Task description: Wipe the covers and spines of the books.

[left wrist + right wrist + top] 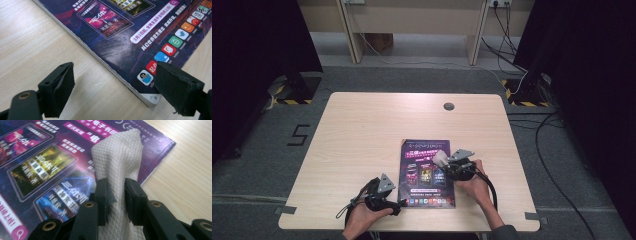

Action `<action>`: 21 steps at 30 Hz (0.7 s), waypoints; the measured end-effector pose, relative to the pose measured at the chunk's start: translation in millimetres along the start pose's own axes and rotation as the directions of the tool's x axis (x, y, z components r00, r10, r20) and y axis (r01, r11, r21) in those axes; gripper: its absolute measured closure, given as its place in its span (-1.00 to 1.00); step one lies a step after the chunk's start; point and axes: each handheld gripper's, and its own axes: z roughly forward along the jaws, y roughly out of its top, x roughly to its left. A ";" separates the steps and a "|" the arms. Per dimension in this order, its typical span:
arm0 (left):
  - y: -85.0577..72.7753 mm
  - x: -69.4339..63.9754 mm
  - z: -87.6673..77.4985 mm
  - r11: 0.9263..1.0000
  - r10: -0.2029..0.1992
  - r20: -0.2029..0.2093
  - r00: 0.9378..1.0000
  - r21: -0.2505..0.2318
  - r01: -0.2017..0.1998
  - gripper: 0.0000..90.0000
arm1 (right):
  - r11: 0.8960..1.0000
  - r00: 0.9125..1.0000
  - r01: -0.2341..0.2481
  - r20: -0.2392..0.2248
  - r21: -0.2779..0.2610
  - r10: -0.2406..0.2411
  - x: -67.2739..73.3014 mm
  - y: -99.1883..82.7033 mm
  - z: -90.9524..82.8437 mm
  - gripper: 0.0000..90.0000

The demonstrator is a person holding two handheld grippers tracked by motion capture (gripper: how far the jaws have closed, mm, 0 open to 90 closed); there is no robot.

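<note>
So I'm running the right gripper point(116, 195) with its jaws clamped on a wad of white textured cloth point(117, 160), and I'm holding it over the right side of the magazine point(427, 172), which is lying flat on the near half of the table point(362, 130). The cloth is looking soft and light, so it'll probably flop and bunch; I'm gripping it low down, leaving a floppy end sticking out to drag over the cover. The magazine's glossy cover looks slippery and thin, so I'm guessing it slides if I push hard. That's why I'm parking the left gripper point(113, 82) at the near left corner, jaws wide apart with nothing in them, one pad hanging over the corner, the other over bare wood. Plenty of open tabletop to the left and far side; the near edge is close, so I'm watching that.
</note>
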 end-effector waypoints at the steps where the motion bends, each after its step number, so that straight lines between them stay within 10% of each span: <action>1: -0.3 -0.2 0.0 1.000 -0.002 -0.003 1.000 -0.001 0.002 -0.64 | 1.000 1.000 -0.002 0.004 0.002 0.002 -1.6 1.8 1.8 0.62; 21: -3.2 3.3 -4.0 1.000 -0.013 -0.006 1.000 0.016 0.013 -0.63 | 1.000 0.999 0.012 0.038 0.009 -0.012 2.7 -3.4 -3.6 0.64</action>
